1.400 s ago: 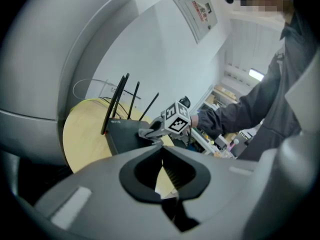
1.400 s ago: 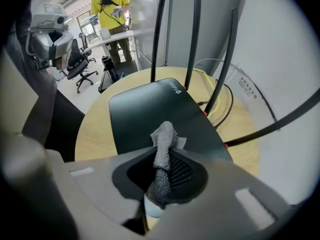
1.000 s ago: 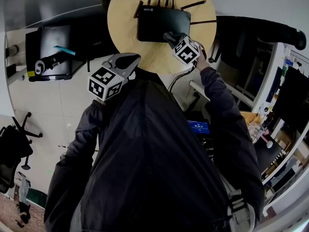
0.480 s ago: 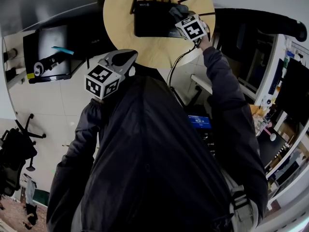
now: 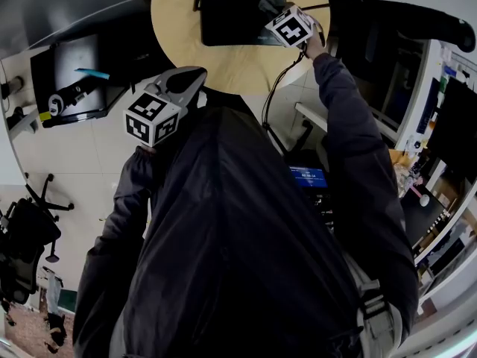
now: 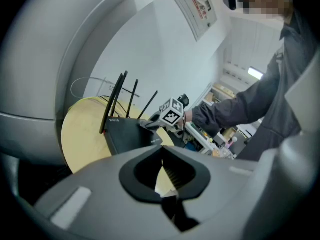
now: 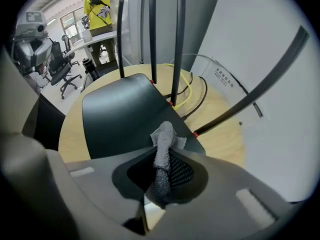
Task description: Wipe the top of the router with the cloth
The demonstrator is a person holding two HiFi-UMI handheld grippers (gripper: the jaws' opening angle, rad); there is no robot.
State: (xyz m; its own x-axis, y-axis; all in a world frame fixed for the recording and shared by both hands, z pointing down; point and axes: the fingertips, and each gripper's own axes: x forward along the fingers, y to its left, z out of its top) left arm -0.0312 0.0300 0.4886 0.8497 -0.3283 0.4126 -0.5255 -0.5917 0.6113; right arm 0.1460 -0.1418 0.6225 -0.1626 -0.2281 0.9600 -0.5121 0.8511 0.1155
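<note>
A black router [image 5: 229, 25] with several upright antennas lies on a round wooden table [image 5: 179, 21]. In the right gripper view its flat top [image 7: 125, 119] fills the middle. My right gripper [image 5: 270, 9] is shut on a grey cloth [image 7: 163, 159], and the cloth's tip rests on the router's top near its right edge. My left gripper [image 5: 195, 79] hangs back from the table near my chest, jaws together with nothing in them. From the left gripper view the router [image 6: 127, 134] and the right gripper [image 6: 150, 125] show beyond the jaws.
A yellow cable [image 7: 189, 91] and dark cords lie on the table behind the router. A dark cabinet [image 5: 74, 77] with a tool on it stands to the left. Office chairs [image 7: 62, 66] and a person in yellow stand far off. A white wall is close behind the table.
My right gripper has slid with the cloth across the router's top, from its near edge toward the right and far side. The left gripper has kept its place.
</note>
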